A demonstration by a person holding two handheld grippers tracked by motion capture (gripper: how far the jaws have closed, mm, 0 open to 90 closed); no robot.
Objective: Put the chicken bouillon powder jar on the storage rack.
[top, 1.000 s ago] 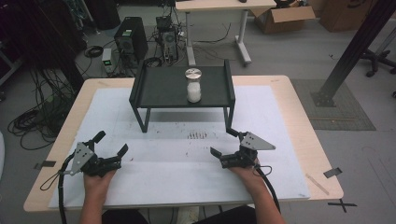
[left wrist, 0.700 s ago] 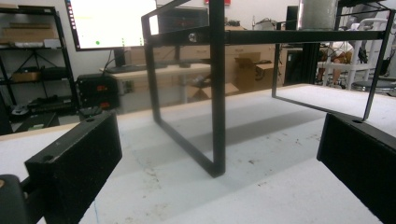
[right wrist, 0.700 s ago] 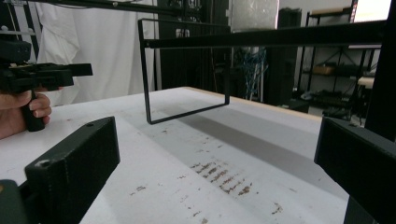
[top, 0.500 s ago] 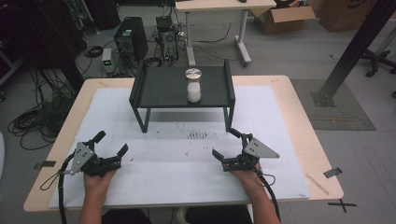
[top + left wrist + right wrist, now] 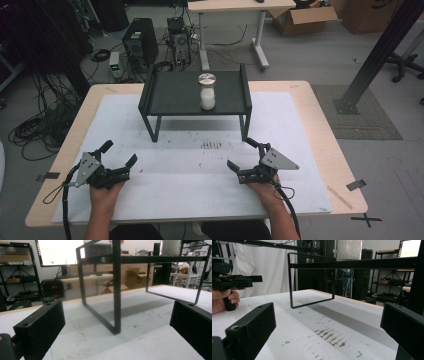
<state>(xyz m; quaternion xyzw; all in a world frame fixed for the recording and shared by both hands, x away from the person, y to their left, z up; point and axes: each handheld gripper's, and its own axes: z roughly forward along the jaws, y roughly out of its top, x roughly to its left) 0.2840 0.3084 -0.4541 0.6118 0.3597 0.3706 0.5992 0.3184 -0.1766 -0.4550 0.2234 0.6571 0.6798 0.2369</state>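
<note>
A jar (image 5: 207, 92) with a silver lid stands upright at the upper centre of the high view, on a black raised shelf (image 5: 170, 95); white material fills its lower part. Lower left, the left gripper (image 5: 119, 155) rests on the white mat (image 5: 190, 175), jaws wide, holding nothing. Lower right, the right gripper (image 5: 242, 154) likewise gapes empty.
</note>
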